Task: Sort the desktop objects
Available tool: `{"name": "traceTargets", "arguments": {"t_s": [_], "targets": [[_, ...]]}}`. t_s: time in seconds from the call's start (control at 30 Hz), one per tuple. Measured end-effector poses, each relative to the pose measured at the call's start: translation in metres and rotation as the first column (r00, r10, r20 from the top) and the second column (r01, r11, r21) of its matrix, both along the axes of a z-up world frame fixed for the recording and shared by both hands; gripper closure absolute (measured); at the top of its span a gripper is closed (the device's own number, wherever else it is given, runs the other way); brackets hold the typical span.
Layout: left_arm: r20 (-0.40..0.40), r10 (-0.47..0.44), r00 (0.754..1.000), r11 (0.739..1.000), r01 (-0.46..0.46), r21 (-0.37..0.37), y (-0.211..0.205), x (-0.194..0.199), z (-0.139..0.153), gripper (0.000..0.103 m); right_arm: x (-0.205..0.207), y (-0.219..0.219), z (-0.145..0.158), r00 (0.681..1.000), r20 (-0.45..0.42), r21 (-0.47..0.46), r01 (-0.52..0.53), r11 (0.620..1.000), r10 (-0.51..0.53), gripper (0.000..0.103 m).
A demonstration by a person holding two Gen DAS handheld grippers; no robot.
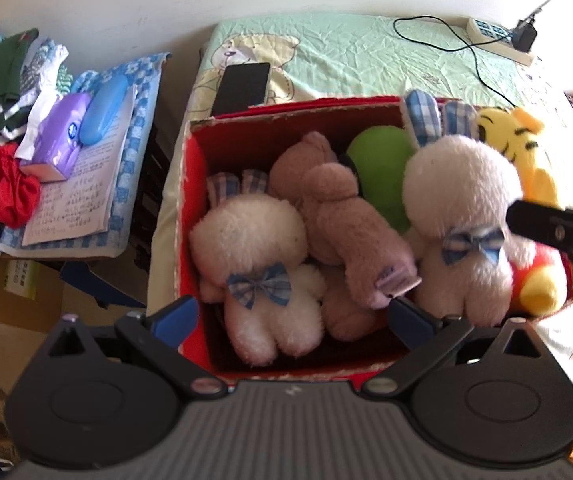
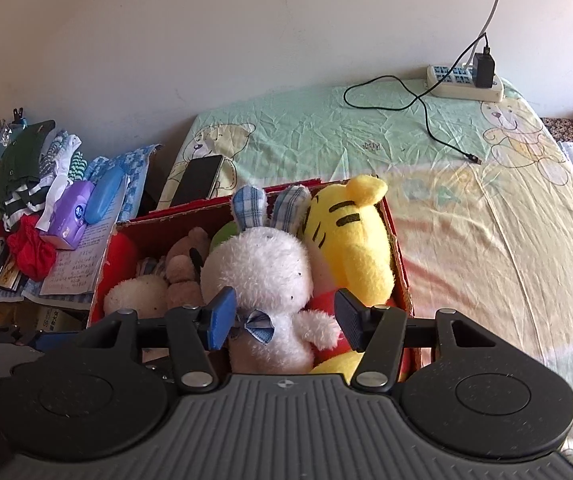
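Observation:
A red box (image 1: 190, 208) on the bed holds several plush toys. Inside it lie a white bunny with a blue bow (image 1: 254, 256), a brown bear (image 1: 338, 208) and a green plush (image 1: 382, 160). A yellow tiger (image 2: 350, 240) leans in the right corner. A second white bunny (image 2: 262, 276) stands upright beside the tiger. My right gripper (image 2: 284, 320) is shut on its body just below the bow, and shows in the left wrist view as a black finger (image 1: 554, 232). My left gripper (image 1: 292, 316) hangs open above the box's near edge, holding nothing.
A black phone (image 2: 200, 180) lies on the green bear-print sheet (image 2: 326, 132) behind the box. A power strip (image 2: 464, 82) with a charger and black cable sits at the back right. Left of the bed, clothes, a purple tissue pack (image 1: 60, 136), a blue case (image 1: 102, 110) and papers are piled.

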State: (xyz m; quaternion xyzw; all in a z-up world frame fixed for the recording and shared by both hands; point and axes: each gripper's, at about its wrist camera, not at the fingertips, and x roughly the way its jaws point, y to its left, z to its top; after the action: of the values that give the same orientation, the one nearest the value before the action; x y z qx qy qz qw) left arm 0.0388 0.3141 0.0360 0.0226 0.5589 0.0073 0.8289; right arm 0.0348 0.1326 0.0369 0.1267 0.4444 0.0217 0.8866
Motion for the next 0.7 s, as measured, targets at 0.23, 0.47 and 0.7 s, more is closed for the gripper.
{"name": "traceTargets", "arguments": {"t_s": [0.23, 0.47, 0.7], "targets": [[-0.047, -0.004, 0.999, 0.999, 0.002, -0.033, -0.013, 0.013, -0.006, 0.002, 0.009, -0.004, -0.009, 0.993, -0.103, -0.004, -0.058, 0.998, 0.057, 0.046], [-0.057, -0.022, 0.998, 0.999, 0.02, -0.044, -0.031, 0.016, -0.008, 0.002, 0.008, -0.024, -0.006, 0.991, -0.116, -0.037, -0.066, 0.997, 0.061, 0.046], [-0.044, -0.038, 0.998, 0.999, 0.036, -0.036, -0.044, 0.009, -0.006, 0.002, 0.006, -0.035, -0.002, 0.99, -0.12, -0.059, -0.082, 0.995, 0.074, 0.046]]}}
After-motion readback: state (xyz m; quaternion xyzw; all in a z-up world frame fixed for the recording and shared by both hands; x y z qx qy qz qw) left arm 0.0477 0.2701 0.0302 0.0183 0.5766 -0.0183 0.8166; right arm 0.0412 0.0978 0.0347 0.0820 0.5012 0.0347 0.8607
